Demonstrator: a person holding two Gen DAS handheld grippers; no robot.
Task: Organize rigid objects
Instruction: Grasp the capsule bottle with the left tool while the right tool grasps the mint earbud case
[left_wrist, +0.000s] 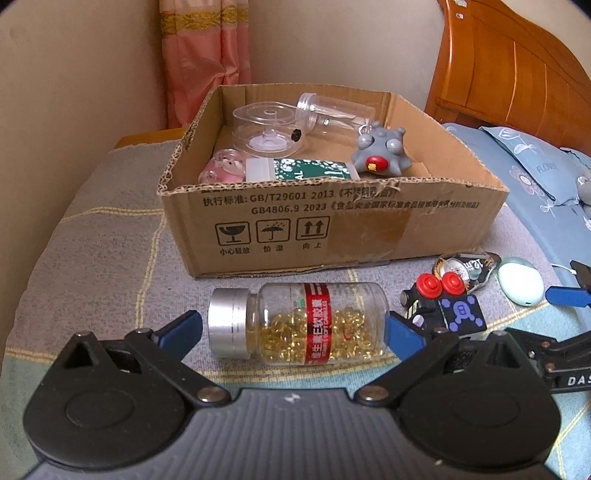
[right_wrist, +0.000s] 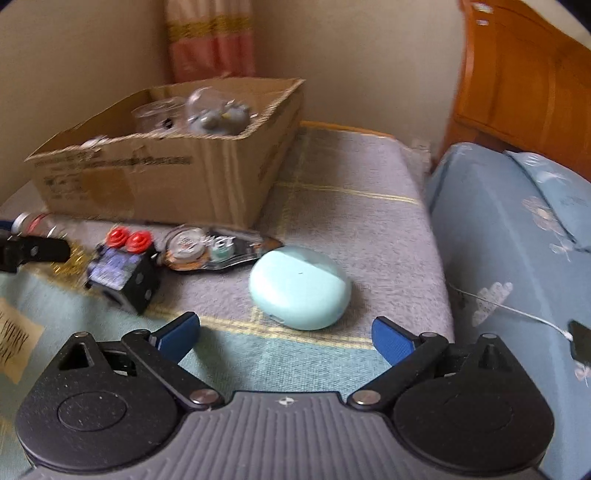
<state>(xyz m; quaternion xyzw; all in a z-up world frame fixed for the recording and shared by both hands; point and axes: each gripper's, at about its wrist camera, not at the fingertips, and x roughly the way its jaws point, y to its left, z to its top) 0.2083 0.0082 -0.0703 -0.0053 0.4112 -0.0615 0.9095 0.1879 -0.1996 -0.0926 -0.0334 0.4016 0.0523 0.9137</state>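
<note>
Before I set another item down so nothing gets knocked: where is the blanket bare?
Bare: the blanket right of the cardboard box, up to the blue bedding. Crowded: the strip before the box, with capsule bottle, black cube toy, blister pack and mint case.

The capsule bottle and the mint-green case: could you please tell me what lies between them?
The black cube toy with red knobs lies between the capsule bottle and mint-green case, shown in the left wrist view.

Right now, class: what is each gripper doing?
Left gripper: open, jaws straddling the clear capsule bottle with a silver cap.
Right gripper: open, holding nothing.
</note>
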